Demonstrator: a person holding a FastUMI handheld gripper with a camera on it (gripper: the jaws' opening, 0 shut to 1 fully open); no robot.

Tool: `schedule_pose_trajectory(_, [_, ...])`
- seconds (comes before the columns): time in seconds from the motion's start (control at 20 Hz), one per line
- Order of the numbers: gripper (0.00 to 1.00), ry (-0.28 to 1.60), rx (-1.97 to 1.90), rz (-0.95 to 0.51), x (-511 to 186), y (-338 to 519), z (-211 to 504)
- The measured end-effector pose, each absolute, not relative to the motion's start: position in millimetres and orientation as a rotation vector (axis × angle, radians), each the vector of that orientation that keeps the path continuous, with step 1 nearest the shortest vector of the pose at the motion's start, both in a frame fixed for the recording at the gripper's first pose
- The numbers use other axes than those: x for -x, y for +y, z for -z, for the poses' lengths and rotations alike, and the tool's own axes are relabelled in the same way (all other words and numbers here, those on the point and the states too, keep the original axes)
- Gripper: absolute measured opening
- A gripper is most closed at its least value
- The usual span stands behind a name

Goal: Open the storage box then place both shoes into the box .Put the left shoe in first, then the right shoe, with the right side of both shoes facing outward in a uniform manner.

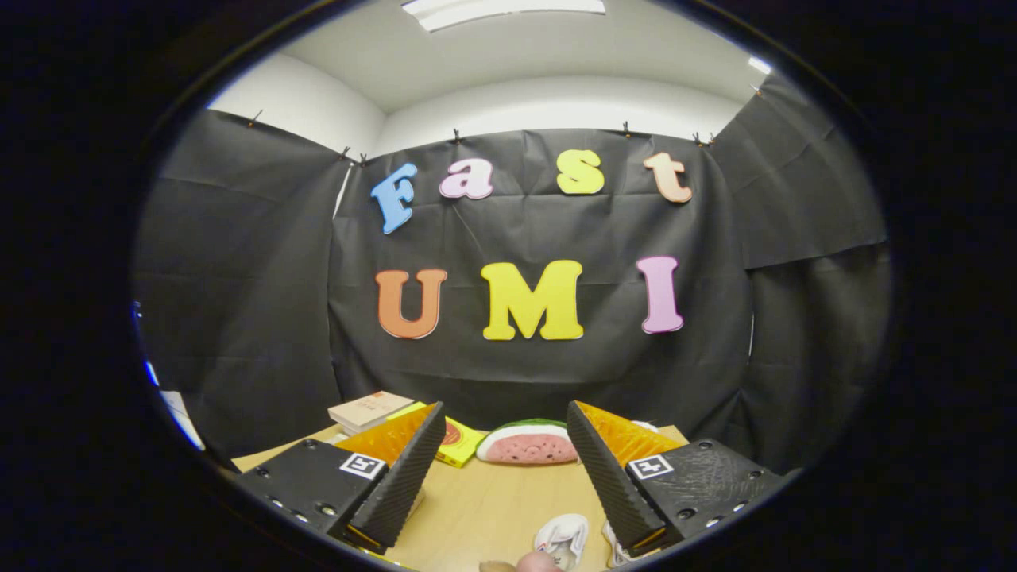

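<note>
Nearest the camera, the tool (508,453) stands with its two fingers wide apart, gripping nothing; their inner faces are ribbed and each wedge-shaped finger carries a small square marker on its base. Low between the fingers, close to the right one, lies a white shoe (562,537) with pinkish trim, partly cut off from sight. Just right of it, a scrap of another white shoe (616,548) peeks out from under the right finger; which shoe is left and which is right I cannot tell. At the very near edge, beside the first shoe, a fingertip (534,562) of a person shows.

Under everything runs the table (493,500), a smooth, pale wooden top. Beyond the fingers, toward its far edge, sits a watermelon-slice toy (528,442), half-round with a green rind and a dimpled pink face. Left of it lies a flat yellow packet (459,443), and further left a small stack of books (369,411) with pale covers.

Behind the table hangs the booth's black cloth wall (262,302), creased and clipped along its top edge. Above it are white room walls and a white ceiling with a bright light panel (500,9).
</note>
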State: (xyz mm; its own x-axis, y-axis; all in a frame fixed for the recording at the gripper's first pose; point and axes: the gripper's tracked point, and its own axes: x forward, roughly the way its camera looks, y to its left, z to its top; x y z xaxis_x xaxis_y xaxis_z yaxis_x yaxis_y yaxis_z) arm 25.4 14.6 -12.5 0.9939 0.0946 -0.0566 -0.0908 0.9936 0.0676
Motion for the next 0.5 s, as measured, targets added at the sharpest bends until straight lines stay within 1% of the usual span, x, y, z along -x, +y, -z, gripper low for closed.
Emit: schedule_pose_trajectory(0.5, [0.95,0.212,-0.157,-0.226,-50.4,76.3,73.5])
